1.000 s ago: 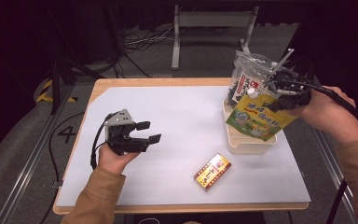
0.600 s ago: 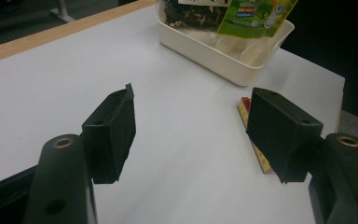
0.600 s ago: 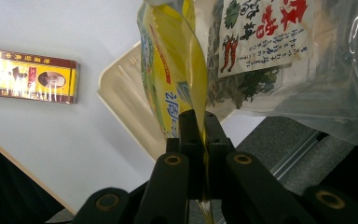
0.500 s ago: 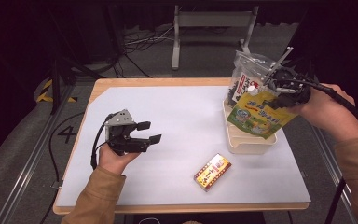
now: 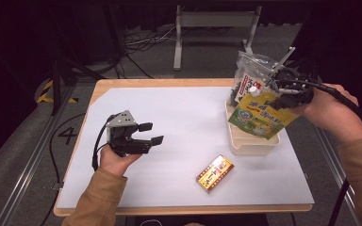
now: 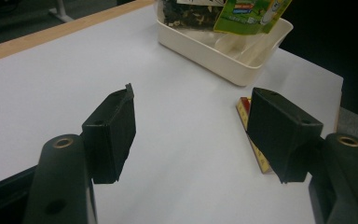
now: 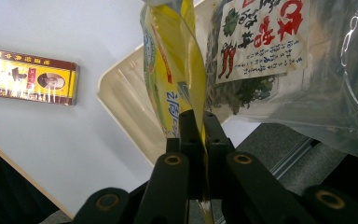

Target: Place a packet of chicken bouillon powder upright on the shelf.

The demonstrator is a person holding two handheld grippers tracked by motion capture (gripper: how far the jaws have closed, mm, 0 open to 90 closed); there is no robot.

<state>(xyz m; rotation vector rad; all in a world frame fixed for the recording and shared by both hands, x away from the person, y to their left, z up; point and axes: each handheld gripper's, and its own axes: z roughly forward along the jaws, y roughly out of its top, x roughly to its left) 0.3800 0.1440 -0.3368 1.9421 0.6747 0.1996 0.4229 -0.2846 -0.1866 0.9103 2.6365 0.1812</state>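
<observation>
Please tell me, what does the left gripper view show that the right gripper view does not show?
Left gripper view alone: the left gripper, its fingers apart with bare table between them, and the tray's outer wall.

Right gripper view alone: the right gripper shut on the yellow-green pouch at its edge, and the red lettering on the clear bag.

Both: the white table, the cream tray, the pouch, the clear bag of dark contents and the red-and-yellow box.

A glossy yellow-green foil pouch (image 5: pixel 260 117) catches the light beside a crinkled clear plastic bag of dried leaves (image 5: pixel 248 79), both over a smooth cream plastic tray (image 5: pixel 253 142). The matt white tabletop sheet (image 5: pixel 188 122) has a pale wooden edge, and a shiny printed cardboard box (image 5: pixel 215 173) lies on it.
</observation>
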